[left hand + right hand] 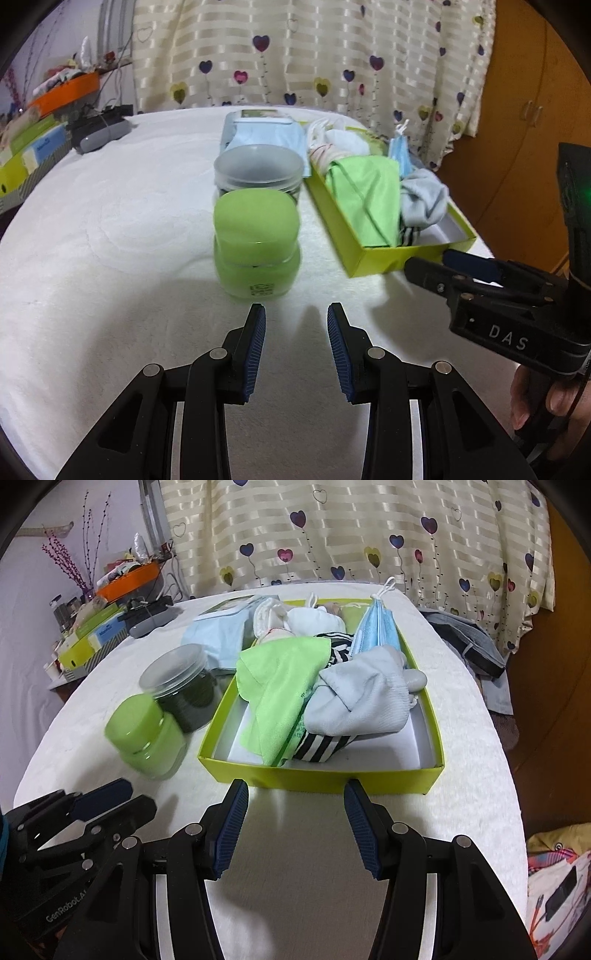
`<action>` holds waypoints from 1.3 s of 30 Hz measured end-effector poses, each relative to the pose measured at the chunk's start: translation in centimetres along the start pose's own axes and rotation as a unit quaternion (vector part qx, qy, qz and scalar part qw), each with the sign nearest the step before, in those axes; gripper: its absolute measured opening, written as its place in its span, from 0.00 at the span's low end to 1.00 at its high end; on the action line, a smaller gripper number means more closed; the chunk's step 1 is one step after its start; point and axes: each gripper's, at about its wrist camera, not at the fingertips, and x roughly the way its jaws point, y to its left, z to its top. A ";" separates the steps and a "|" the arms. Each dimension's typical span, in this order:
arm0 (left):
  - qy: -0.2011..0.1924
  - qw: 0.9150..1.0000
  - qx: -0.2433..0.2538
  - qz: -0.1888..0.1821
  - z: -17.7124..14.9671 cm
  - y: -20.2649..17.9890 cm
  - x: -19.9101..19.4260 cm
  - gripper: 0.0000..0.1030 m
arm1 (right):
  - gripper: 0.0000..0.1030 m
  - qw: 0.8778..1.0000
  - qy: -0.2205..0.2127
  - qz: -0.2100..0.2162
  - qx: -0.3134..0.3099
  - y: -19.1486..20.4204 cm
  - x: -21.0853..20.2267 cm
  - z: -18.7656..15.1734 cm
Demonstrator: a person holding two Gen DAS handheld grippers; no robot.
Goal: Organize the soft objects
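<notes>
Right wrist, box (321, 777) just beyond right tool (295, 794)

A white, softly textured cloth-covered table (461, 738) carries a shallow lime-green cardboard box (332, 777) at its centre. At the box's nine o'clock stands a light-green lidded plastic jar (147, 734), touching a dark jar with a clear lid (181, 686) behind it. At eleven o'clock lies a pale-blue packet (210, 635).

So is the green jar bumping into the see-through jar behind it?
Cannot tell. In the right wrist view the green jar overlaps the clear jar with no gap showing, but the overlap hides where they would meet. The left wrist view stacks them too.
</notes>
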 end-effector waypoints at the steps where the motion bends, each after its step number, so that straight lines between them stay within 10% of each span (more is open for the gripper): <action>1: 0.002 1.000 -0.001 0.002 0.0 0.1 0.1 0.32 | 0.54 1.000 0.002 -0.003 0.001 0.0 0.2 0.0; 39: 0.010 0.999 0.037 0.016 -0.5 -0.5 1.7 0.53 | 0.56 0.998 0.013 -0.048 -0.026 0.9 1.3 -1.2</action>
